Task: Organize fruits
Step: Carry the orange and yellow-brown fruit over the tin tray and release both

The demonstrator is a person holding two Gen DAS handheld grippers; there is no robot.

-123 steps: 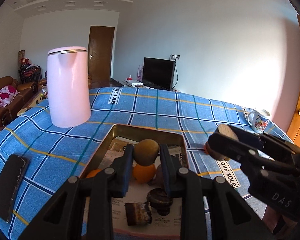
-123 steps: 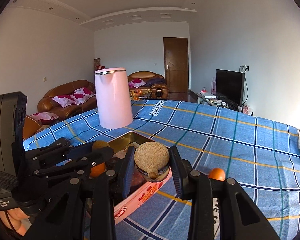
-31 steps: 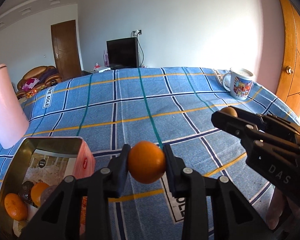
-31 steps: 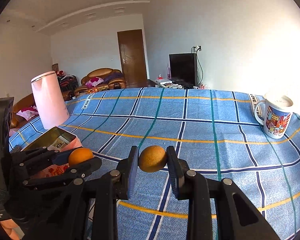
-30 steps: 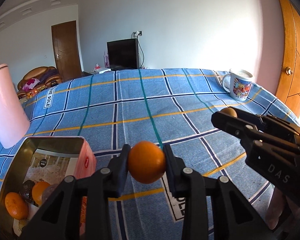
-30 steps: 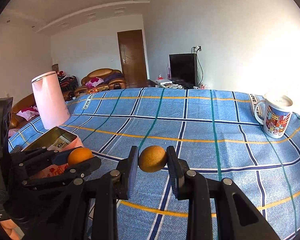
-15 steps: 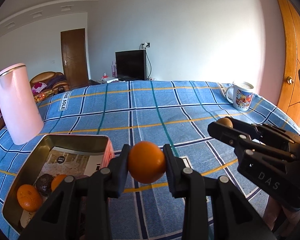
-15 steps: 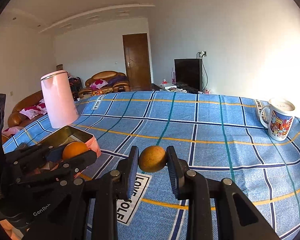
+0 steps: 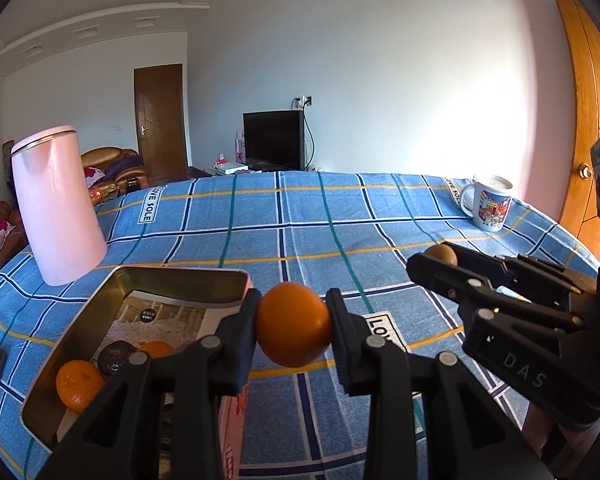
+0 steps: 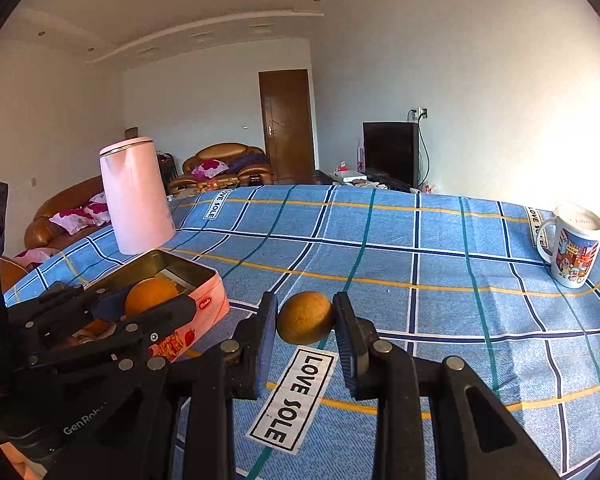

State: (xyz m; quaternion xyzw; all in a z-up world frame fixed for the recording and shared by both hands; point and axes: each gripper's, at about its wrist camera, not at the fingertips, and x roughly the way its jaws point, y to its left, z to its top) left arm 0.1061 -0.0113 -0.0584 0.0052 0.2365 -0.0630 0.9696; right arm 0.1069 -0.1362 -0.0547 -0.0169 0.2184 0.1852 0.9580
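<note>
Orange fruit [image 9: 293, 324] pinched in the left claw [image 9: 293, 326], held in the air just right of the tin [image 9: 100, 300]; tan-brown fruit [image 10: 305, 317] pinched in the right claw [image 10: 305, 320] above the blue checked tabletop [image 10: 420, 280]; both clear of the cloth. Judgement: fruits are being carried out of the tin to be laid out; lower each until it touches the cloth before spreading the claw, round fruit rolls; set them apart, away from the mug [image 10: 572, 248] and the pink kettle [image 9: 56, 208]. Versus 4.1 s ago: the left claw then gripped a brownish fruit over the tin, the right claw a flat pale round item; the tin now sits further left.
</note>
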